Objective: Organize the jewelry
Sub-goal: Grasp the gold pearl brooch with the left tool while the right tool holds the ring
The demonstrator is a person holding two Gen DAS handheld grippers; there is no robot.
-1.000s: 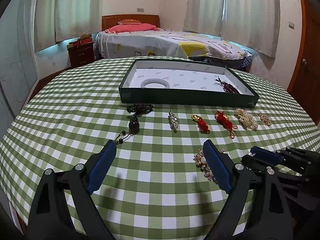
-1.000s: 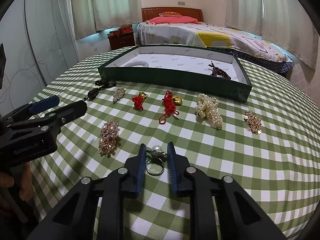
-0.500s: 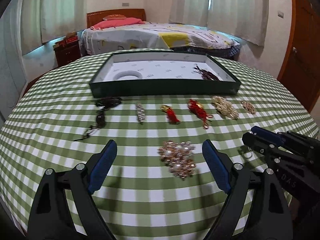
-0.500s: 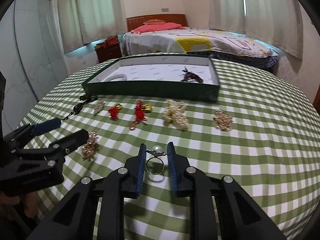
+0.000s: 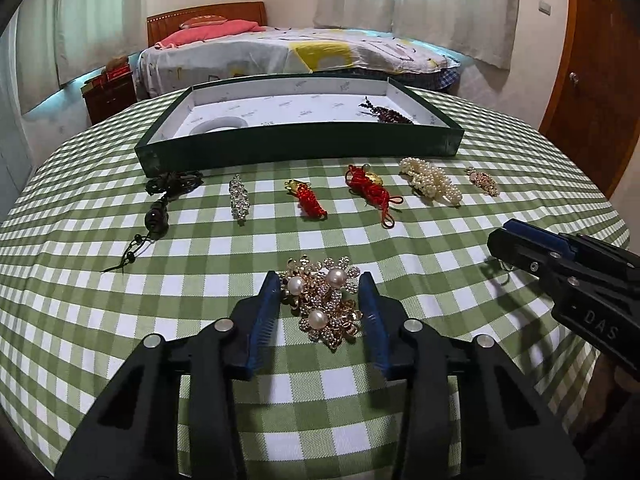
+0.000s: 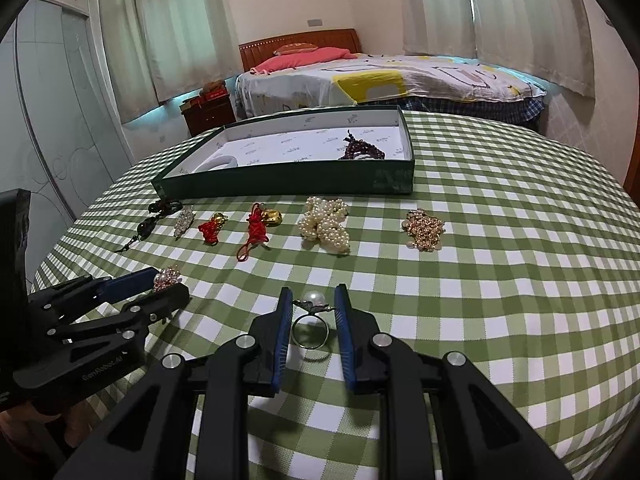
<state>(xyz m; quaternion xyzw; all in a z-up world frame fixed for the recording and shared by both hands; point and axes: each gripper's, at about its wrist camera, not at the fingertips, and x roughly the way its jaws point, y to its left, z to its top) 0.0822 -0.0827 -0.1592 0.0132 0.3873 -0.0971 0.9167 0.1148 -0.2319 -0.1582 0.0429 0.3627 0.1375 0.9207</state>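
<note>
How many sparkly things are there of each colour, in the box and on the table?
Red knotted cord charms: 2
White pearl cluster, white bangle: 2
Gold brooches: 2
Black bead cord: 1
Silver crystal clip: 1
Dark maroon bead string: 1
Pearl ring: 1
Total: 10

Soft, even daylight filters through drawn curtains (image 6: 500, 12) at the back of the room, with a cool bluish glow along their lower edge. Shadows on the checked tablecloth (image 5: 420, 248) are faint. Both fisheye views stay sharp, bowing at their black-vignetted corners.
</note>
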